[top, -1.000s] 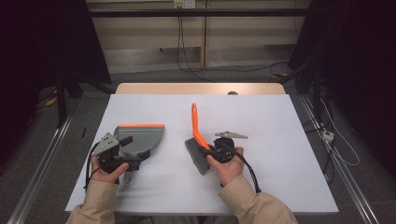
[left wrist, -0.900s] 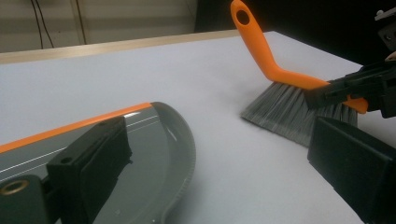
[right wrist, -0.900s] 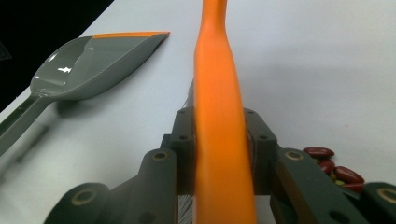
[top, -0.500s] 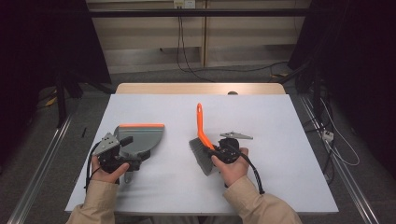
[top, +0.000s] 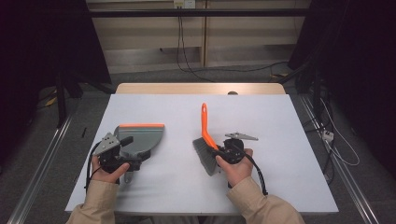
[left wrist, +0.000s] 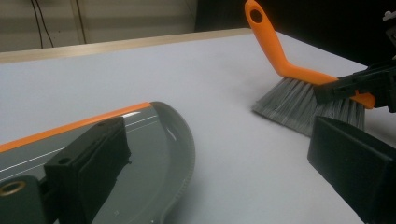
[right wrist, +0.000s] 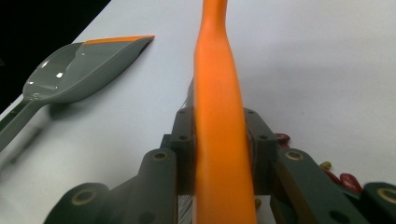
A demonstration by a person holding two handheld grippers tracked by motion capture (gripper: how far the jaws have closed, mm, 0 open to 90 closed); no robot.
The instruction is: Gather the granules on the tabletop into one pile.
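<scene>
Sweeping is being prepared: the right gripper (top: 219, 153) is clamping the brush (top: 206, 140); the left gripper (top: 122, 150) is gaping around the dustpan (top: 140, 137), needing beans (right wrist: 343, 178) brushed toward the table's (top: 177, 112) left edge.

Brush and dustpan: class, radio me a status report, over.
Right tool shut on brush. Left tool at dustpan, grip unclear. Beans beside brush; nothing blocking.

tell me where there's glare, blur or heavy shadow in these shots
High view: the white table is evenly lit, the room around it dark. Left gripper view: a bright glare streak on the grey dustpan, and the near jaws blurred. Right gripper view: the orange brush handle is close and soft, highlights glint in the dustpan's bowl, and its shadow falls on the table.
</scene>
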